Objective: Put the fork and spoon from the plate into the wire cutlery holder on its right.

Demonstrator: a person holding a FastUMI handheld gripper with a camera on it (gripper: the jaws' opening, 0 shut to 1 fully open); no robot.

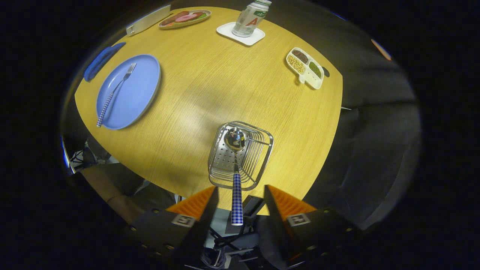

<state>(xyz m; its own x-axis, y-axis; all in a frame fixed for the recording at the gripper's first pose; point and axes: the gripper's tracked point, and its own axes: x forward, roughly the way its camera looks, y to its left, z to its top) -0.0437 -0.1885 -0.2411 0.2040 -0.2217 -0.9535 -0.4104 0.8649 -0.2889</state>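
The wire cutlery holder stands near the round wooden table's near edge, just ahead of my fingers. The spoon stands in it, its shiny bowl down inside the basket and its blue checked handle rising toward me between my fingers. My gripper is open, with a gap on each side of the handle and neither finger touching it. Far to the left, the fork, with the same checked handle, lies across the blue plate.
A folded blue cloth lies beyond the plate. At the far side are a dish of food, a can on a white coaster and a divided white dish of beans. Bare wood spans the table's middle.
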